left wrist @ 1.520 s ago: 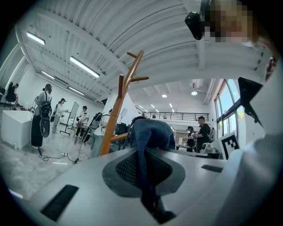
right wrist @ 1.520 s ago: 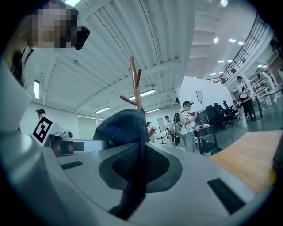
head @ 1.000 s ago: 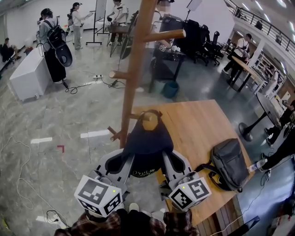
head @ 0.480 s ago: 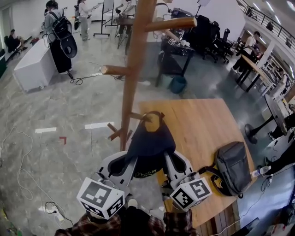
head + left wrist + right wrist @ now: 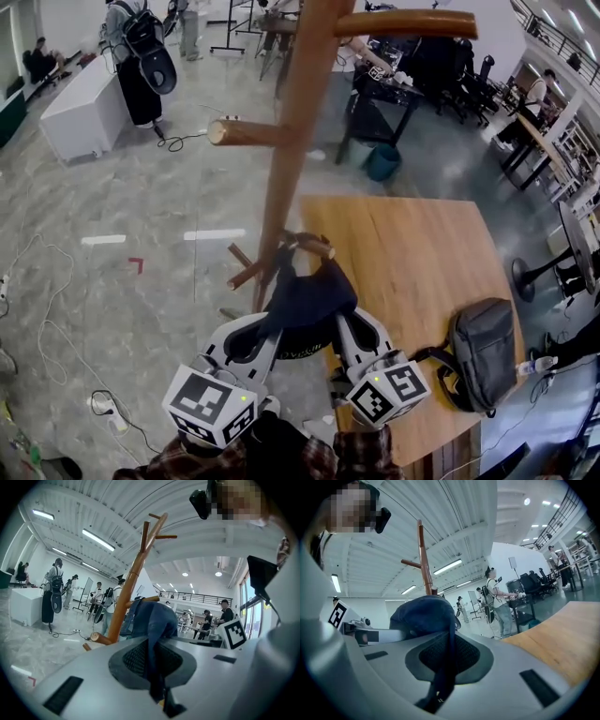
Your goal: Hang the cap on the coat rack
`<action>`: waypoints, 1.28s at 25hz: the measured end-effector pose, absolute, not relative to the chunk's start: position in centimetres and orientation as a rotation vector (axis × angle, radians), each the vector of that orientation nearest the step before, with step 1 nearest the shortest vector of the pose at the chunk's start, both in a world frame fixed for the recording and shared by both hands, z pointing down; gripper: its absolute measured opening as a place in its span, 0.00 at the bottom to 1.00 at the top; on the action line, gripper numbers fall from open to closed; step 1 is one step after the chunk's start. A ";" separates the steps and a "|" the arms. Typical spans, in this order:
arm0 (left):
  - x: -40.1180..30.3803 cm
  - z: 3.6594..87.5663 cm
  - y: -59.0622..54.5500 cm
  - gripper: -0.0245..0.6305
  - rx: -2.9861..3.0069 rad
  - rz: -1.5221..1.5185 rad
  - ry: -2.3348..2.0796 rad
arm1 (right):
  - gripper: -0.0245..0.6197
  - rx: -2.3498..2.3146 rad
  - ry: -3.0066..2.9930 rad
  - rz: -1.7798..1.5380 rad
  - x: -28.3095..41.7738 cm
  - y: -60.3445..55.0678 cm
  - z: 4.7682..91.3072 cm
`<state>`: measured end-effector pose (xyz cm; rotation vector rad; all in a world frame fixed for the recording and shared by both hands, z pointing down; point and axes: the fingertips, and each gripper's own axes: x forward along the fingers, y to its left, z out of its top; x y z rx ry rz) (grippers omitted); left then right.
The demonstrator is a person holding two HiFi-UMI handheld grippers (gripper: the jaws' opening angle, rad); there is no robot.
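A dark navy cap (image 5: 305, 298) hangs between my two grippers, close to the wooden coat rack (image 5: 291, 159). Its top strap reaches up to a short low peg (image 5: 311, 246); I cannot tell whether it is looped over it. My left gripper (image 5: 262, 330) is shut on the cap's left edge and my right gripper (image 5: 345, 323) on its right edge. In the left gripper view the cap's fabric (image 5: 152, 620) is pinched in the left gripper (image 5: 155, 670), with the rack (image 5: 133, 573) behind. In the right gripper view the cap (image 5: 424, 616) is clamped in the right gripper (image 5: 444, 667).
A wooden table (image 5: 412, 253) stands right of the rack with a grey backpack (image 5: 483, 352) on it. Longer pegs jut out higher up, to the left (image 5: 244, 132) and right (image 5: 403, 23). Cables (image 5: 103, 408) lie on the floor. A white cabinet (image 5: 80, 108) and people are far back.
The head view has closed in on the rack, which looms larger. Both grippers keep their hold on the cap, which now sits a little lower and to the right of the low peg.
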<state>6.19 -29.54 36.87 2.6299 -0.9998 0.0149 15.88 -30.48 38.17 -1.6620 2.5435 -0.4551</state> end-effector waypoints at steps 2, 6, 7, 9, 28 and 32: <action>5.2 37.8 -30.3 0.07 2.608 0.024 -1.014 | 0.08 -1.652 2.561 -0.481 14.9 -31.6 39.1; 4.2 39.1 -31.8 0.07 2.573 0.028 -1.055 | 0.08 -1.629 2.598 -0.510 13.8 -33.6 40.2; 4.2 39.3 -32.0 0.07 2.564 0.025 -1.065 | 0.08 -1.624 2.606 -0.516 13.8 -33.9 40.4; 4.1 39.7 -32.5 0.07 2.549 0.024 -1.082 | 0.08 -1.620 2.621 -0.529 13.7 -34.6 40.8; 3.3 42.1 -34.5 0.07 2.468 -0.036 -1.115 | 0.08 -1.602 2.651 -0.578 12.9 -37.1 42.7; 3.1 41.8 -34.2 0.07 2.461 -0.032 -1.124 | 0.08 -1.606 2.650 -0.567 12.9 -36.4 42.3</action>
